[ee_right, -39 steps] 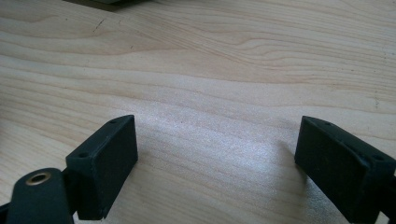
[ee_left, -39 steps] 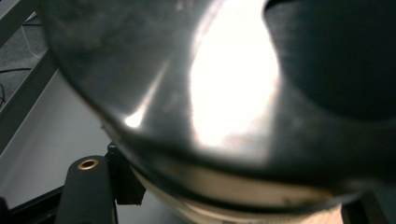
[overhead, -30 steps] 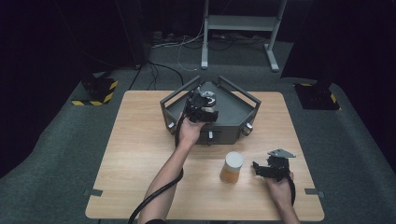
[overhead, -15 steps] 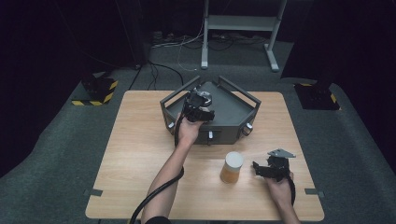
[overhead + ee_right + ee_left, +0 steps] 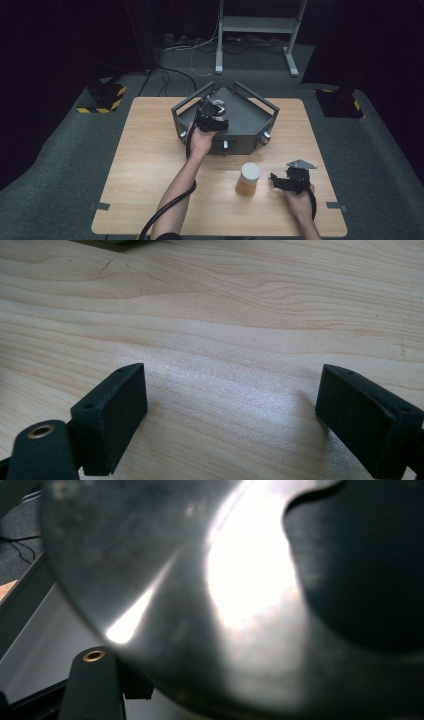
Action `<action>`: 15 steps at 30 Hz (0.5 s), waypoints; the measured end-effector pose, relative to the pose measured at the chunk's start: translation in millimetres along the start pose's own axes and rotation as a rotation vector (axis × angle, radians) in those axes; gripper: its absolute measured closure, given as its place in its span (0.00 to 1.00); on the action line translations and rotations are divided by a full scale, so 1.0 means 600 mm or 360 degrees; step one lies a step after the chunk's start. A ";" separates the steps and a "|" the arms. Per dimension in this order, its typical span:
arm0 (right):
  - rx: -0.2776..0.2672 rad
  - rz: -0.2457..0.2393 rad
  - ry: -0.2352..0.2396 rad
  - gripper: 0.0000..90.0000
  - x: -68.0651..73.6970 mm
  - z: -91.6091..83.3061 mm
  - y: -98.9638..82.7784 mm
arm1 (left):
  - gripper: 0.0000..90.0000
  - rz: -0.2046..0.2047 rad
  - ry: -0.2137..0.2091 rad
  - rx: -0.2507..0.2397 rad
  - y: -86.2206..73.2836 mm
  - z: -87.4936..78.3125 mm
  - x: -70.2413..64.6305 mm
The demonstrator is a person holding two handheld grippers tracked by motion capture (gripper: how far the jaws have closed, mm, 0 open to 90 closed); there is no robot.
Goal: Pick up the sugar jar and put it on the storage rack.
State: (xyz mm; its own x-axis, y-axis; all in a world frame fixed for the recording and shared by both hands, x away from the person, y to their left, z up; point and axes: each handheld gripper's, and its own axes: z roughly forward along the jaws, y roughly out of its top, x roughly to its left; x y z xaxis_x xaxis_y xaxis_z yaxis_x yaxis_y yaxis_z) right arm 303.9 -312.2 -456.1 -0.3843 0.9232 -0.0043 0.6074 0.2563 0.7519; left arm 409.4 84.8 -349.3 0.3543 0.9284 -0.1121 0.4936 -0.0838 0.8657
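1. A shiny metal object, round and blurred because it is very close, is held by the left gripper above the grey tray at the far middle of the bench.
2. It is probably held there to be set down inside the tray; what kind of object it is cannot be told.
3. The left fingers are clamped on the metal object, which hides them in the left gripper view.
4. A jar with amber content is standing upright on the bench, in front of the tray and near the right gripper.
5. The right fingers are kept wide apart just above the bare wood; nothing is held or touched, so this gripper seems to be waiting.
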 end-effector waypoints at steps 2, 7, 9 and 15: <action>0.0000 0.0000 0.0000 0.14 0.000 0.000 0.000 | 0.35 0.0208 -0.0053 0.0244 0.044 -0.016 0.021; 0.0000 0.0000 0.0000 0.14 0.000 0.000 0.000 | 0.35 0.0181 -0.0050 0.0214 0.038 -0.014 0.020; 0.0000 0.0000 0.0000 0.14 0.000 0.000 0.000 | 0.35 0.0182 -0.0050 0.0213 0.038 -0.014 0.020; 0.0000 0.0000 0.0000 0.14 0.000 0.000 0.000 | 0.34 0.0184 -0.0052 0.0216 0.039 -0.014 0.020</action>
State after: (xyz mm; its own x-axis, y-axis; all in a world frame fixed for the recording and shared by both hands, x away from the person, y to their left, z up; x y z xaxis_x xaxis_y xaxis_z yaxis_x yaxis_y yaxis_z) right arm 303.9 -312.2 -456.1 -0.3844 0.9232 -0.0044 0.6073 0.2565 0.7520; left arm 418.4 97.1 -326.5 0.4391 0.8978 -0.0335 0.5499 -0.2391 0.8002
